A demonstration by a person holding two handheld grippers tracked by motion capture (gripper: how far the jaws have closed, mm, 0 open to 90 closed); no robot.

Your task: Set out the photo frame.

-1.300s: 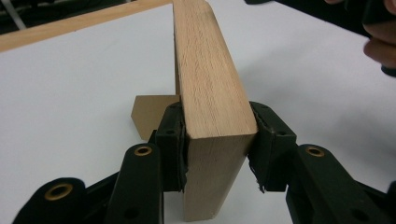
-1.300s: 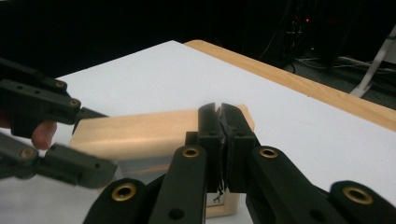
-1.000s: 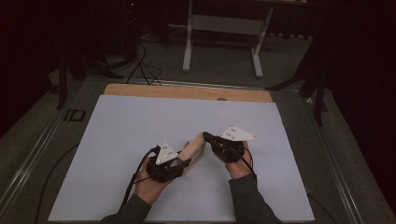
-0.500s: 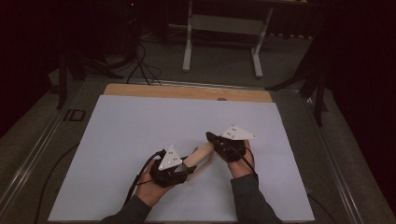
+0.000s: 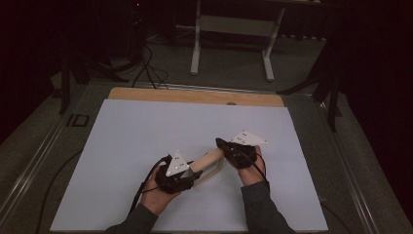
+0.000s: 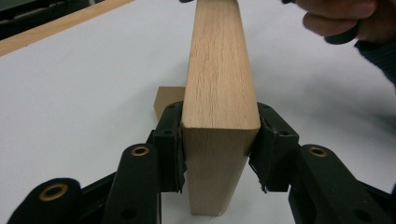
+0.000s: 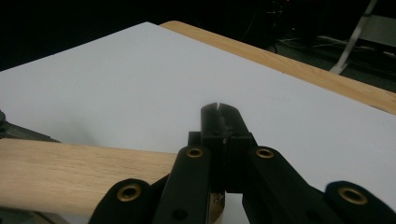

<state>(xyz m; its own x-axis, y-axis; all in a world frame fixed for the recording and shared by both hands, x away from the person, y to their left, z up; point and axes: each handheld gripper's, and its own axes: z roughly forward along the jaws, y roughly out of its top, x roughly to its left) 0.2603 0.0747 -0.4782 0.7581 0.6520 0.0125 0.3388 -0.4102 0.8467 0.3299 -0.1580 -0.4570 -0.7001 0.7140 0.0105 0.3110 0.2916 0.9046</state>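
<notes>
The left gripper (image 6: 219, 163) is clamping one wooden block (image 6: 219, 84), its two jaws having just eased slightly wider, pads against the block's sides. The right gripper (image 7: 219, 112) is keeping its jaws pressed together (nothing between them), resting at the block's far end above the white table sheet (image 5: 146, 131).

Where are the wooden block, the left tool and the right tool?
wooden block (image 6: 219, 70): left gripper view, its top face.
left tool (image 6: 219, 154): left gripper view, between its pads, at the block's end.
right tool (image 7: 224, 122): right gripper view, between its closed tips.
</notes>
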